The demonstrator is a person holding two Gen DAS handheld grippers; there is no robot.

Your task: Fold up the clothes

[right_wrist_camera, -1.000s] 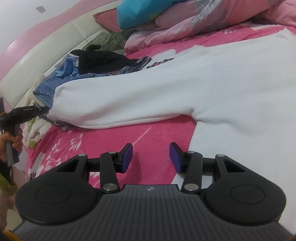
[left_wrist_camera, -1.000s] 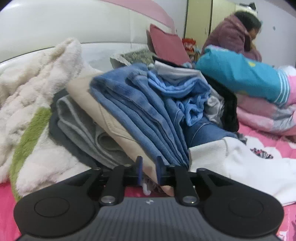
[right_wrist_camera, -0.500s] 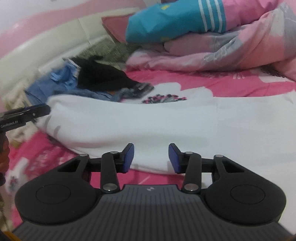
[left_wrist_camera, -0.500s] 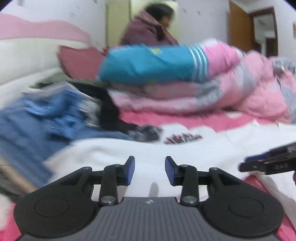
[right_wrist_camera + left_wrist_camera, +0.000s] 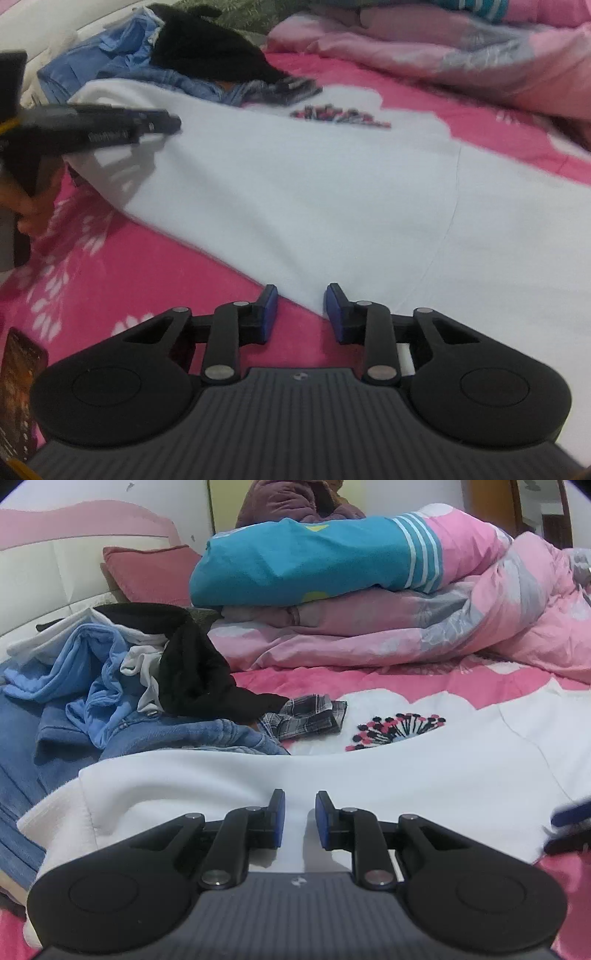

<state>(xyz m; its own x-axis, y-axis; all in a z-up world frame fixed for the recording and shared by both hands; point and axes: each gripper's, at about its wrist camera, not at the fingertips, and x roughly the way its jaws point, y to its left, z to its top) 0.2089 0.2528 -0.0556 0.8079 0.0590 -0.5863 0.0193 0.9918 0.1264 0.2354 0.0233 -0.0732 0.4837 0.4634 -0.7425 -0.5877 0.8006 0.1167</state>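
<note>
A white sweatshirt (image 5: 369, 775) lies spread on the pink bedspread, one sleeve reaching left toward the clothes pile. My left gripper (image 5: 299, 819) hovers over that sleeve near the cuff. Its jaws are closing, a narrow gap still between the blue pads, with white cloth below them and nothing pinched. In the right wrist view the same sweatshirt (image 5: 314, 192) fills the middle, and the left gripper (image 5: 162, 123) shows over the sleeve end. My right gripper (image 5: 300, 314) sits at the sweatshirt's near edge, jaws closing, the hem in the gap but not pressed.
A heap of blue jeans and black clothes (image 5: 110, 686) lies left of the sleeve, with a plaid cloth (image 5: 306, 716) beside it. Folded quilts (image 5: 369, 590) are stacked at the back, a person in a maroon jacket (image 5: 288, 502) behind them. A phone (image 5: 18, 387) lies on the bedspread.
The left gripper swung right from the clothes heap to the white sleeve, opened, then narrowed. The right gripper shifted to the sweatshirt's near edge and its jaws narrowed.
</note>
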